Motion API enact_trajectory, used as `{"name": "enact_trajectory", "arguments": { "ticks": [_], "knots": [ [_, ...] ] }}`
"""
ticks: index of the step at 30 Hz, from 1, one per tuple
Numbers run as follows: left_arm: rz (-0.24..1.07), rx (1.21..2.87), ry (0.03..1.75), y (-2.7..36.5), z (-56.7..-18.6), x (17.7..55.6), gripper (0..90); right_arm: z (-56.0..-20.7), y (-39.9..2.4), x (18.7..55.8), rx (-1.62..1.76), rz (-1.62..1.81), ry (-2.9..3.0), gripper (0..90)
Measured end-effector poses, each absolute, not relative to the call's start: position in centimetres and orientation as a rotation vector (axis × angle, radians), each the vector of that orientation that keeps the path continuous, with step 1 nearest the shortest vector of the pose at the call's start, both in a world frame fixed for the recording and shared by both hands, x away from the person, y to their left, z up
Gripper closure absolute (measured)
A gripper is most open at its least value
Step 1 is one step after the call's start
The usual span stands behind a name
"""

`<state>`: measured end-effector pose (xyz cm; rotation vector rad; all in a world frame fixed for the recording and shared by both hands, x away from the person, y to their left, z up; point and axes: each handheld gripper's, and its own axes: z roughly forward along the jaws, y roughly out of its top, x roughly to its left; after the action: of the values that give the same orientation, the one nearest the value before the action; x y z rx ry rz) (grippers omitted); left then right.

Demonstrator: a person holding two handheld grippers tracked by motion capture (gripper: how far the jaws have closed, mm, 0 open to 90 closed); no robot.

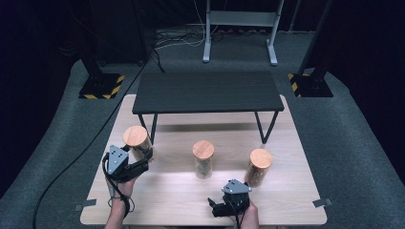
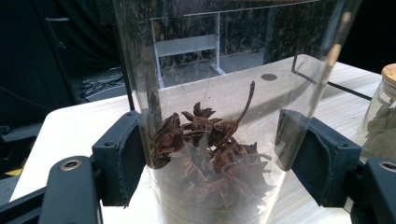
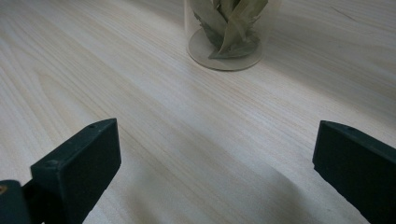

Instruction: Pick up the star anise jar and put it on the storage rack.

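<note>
Your left gripper (image 1: pixel 136 164) is clamped on the star anise jar (image 1: pixel 137 141) at the left end of the light wooden table (image 1: pixel 172 200) — in the left gripper view both black pads press against the clear glass wall of that jar (image 2: pixel 219 140), one on each side, low down where the dark brown star anise pods are heaped. The jar stands upright with its round wooden lid on top, just in front of the left legs of the small black bench-like table (image 1: pixel 207 90) that sits on the far half of the tabletop. Your right gripper (image 1: pixel 217 206) rests near the front edge with its jaws spread wide and nothing between them; in the right gripper view there is bare wood grain between the two pads, and the base of the bay leaf jar (image 3: pixel 226 32) stands ahead of them, well apart. From above, that middle jar (image 1: pixel 203 160) stands upright at the table's centre, and a third wooden-lidded jar (image 1: pixel 259 167) stands to its right, just beyond your right gripper — its contents are too small to tell.
</note>
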<state>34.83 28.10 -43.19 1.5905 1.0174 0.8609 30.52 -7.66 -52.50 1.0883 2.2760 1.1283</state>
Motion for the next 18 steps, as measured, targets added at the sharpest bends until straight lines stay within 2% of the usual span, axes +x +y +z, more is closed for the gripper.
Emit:
{"name": "enact_trajectory", "arguments": {
  "ticks": [18],
  "knots": [
    [0.856,1.583,1.008,27.87,-42.62,35.41,25.2,-52.5,-7.62,30.53,1.086,1.124,2.28,0.2]
  ]
}}
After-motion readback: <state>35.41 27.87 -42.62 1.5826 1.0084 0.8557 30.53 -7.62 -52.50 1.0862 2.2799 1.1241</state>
